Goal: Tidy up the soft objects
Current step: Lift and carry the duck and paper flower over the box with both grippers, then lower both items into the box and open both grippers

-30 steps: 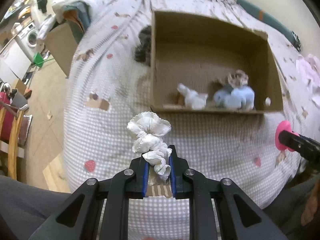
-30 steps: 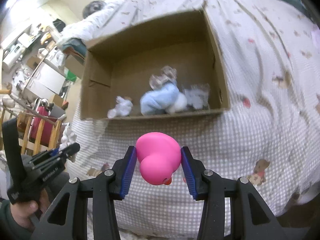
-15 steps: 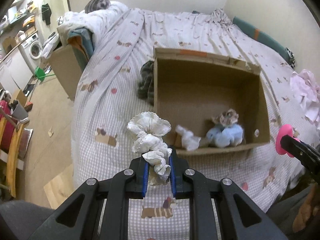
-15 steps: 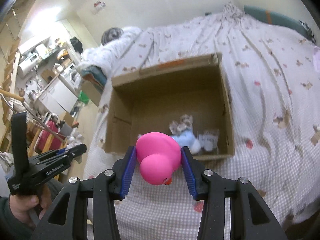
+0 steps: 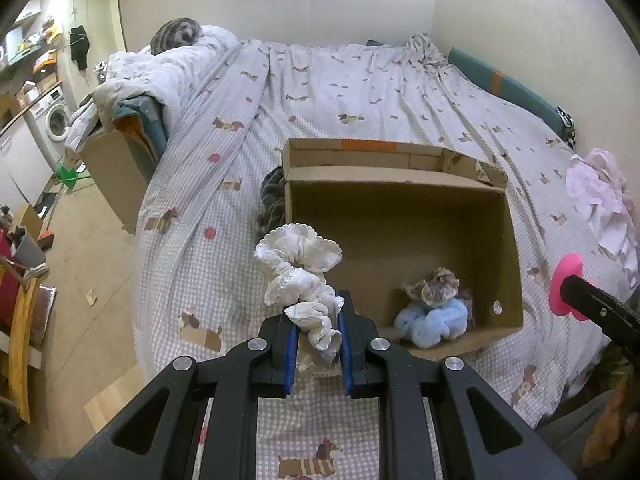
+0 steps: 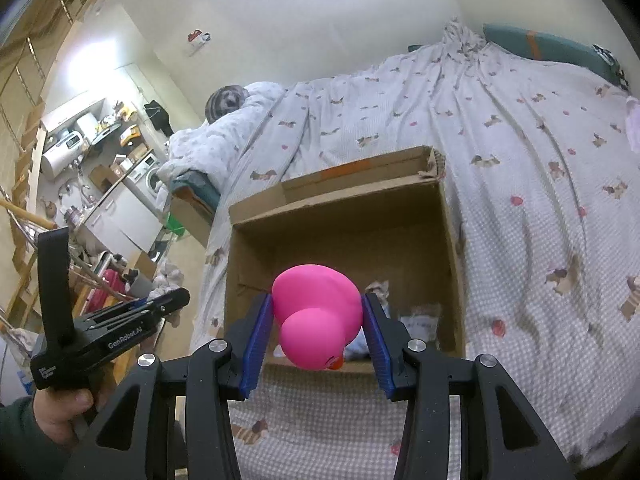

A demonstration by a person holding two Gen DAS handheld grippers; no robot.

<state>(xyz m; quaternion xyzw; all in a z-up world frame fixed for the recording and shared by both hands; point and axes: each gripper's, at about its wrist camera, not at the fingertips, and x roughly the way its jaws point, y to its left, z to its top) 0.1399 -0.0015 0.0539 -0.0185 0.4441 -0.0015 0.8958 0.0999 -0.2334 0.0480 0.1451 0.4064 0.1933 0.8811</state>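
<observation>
White frilled scrunchie (image 5: 300, 276): light, limp, squashes flat; left hand-held gripper (image 5: 318, 344) clamped on 1 end, near cardboard box (image 5: 396, 184). Pink rubber duck (image 6: 316, 316): springy, smooth; right hand-held gripper (image 6: 316, 336) clamped on its flanks, before box.

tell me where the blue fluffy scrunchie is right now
In the left wrist view the blue scrunchie lies inside the cardboard box, at its near right corner, with a brown frilly scrunchie on top.

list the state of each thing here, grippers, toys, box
left gripper: shut on white scrunchie, held above the bed
right gripper: shut on pink rubber duck, in the air
cardboard box: open, flaps up, resting on the bed
blue scrunchie: lying inside the box, near corner
</observation>
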